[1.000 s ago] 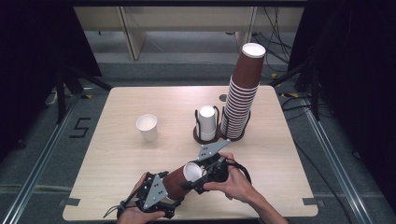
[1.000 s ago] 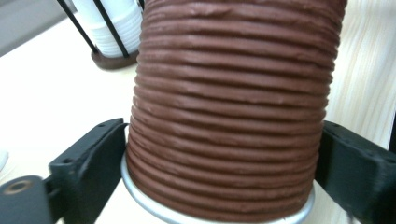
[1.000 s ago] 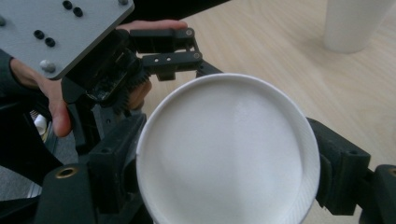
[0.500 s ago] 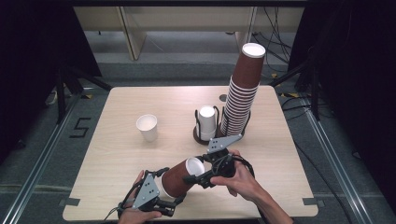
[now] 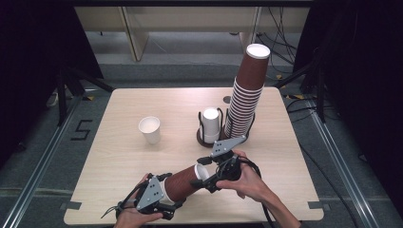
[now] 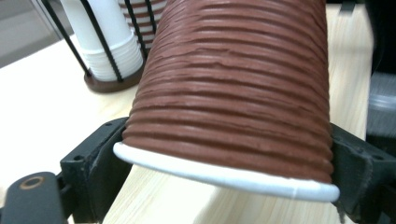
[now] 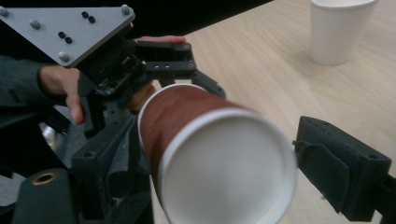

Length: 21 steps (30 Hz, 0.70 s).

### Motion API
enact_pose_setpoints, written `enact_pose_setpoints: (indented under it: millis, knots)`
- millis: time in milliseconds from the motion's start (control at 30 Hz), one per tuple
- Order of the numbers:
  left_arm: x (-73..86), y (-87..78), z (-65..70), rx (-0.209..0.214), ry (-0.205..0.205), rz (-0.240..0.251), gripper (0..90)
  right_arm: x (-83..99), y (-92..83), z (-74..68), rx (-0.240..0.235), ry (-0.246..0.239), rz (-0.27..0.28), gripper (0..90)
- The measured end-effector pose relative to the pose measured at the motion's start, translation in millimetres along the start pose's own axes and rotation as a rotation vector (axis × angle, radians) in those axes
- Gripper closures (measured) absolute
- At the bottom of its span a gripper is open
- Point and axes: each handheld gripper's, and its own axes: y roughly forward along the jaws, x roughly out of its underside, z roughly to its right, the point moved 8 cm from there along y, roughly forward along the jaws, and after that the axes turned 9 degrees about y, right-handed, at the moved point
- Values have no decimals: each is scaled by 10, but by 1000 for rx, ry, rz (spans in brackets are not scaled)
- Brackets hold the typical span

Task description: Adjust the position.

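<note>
A brown ribbed paper cup (image 5: 183, 183) lies level above the table's front edge, held between my two grippers. My left gripper (image 5: 167, 192) has just been closing, and its jaws press the cup's (image 6: 233, 93) white-rimmed end from both sides in the left gripper view (image 6: 224, 163). My right gripper (image 5: 209, 175) straddles the other end and has just been opening. In the right gripper view (image 7: 224, 163) the cup's (image 7: 177, 112) white end faces the camera. The right-hand jaw stands clear of it with a gap.
A single white cup (image 5: 150, 129) stands upright left of centre on the wooden table (image 5: 119, 161). A black wire holder with white cups (image 5: 209, 126) stands mid-table. A tall leaning stack of brown cups (image 5: 247, 95) rises beside it. A person's hands hold both grippers.
The right hand has drifted slightly right and away, still at the cup's end. The left gripper and the cup have stayed nearly in place.
</note>
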Motion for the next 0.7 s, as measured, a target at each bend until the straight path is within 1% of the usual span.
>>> enact_pose_setpoints:
  millis: [33, 67, 100, 133, 167, 200, 233, 267, 300, 333, 400, 467, 533, 567, 600, 633, 667, 700]
  knots:
    - [-2, -1, 5, 4, 0, -13, 118, -2, -14, 5, 15, -13, -6, 156]
    - [-2, 1, 15, 11, 2, -28, 119, -4, -19, -10, 16, -15, -9, 156]
    - [-1, 7, 17, 17, 21, -42, 119, -6, -30, -11, 26, -34, -15, 156]
    - [0, 0, 27, 22, 25, -60, 120, -5, -40, -16, 29, -56, -28, 156]
    - [-1, -2, 32, 16, 28, -71, 120, -9, -45, -25, 33, -78, -32, 155]
    - [5, -11, 30, 22, 48, -95, 121, -5, -54, -40, 44, -88, -47, 156]
    - [5, -14, 34, 21, 58, -110, 122, -7, -60, -47, 56, -117, -57, 156]
    - [4, -18, 41, 35, 68, -124, 122, -3, -64, -61, 64, -129, -71, 157]
    - [3, -23, 47, 33, 67, -140, 122, -4, -66, -71, 73, -154, -82, 157]
    - [19, -35, 33, 45, 98, -177, 122, -1, -66, -94, 71, -176, -95, 158]
    - [22, -47, 42, 45, 114, -211, 123, 7, -60, -124, 80, -216, -123, 157]
    - [31, -55, 21, 53, 149, -244, 124, 13, -39, -156, 74, -251, -145, 161]
    - [22, -54, 39, 57, 140, -257, 124, 33, -5, -174, 77, -284, -175, 161]
    - [18, -58, 29, 58, 150, -268, 125, 44, 16, -174, 86, -304, -192, 159]
    - [10, -49, 25, 53, 147, -266, 125, 60, 35, -183, 87, -317, -211, 159]
    - [13, -56, 19, 60, 163, -288, 125, 74, 55, -187, 90, -329, -227, 160]
    - [12, -55, 20, 62, 173, -300, 125, 87, 72, -194, 90, -338, -241, 160]
    - [6, -50, 34, 67, 167, -296, 125, 99, 90, -201, 91, -343, -255, 160]
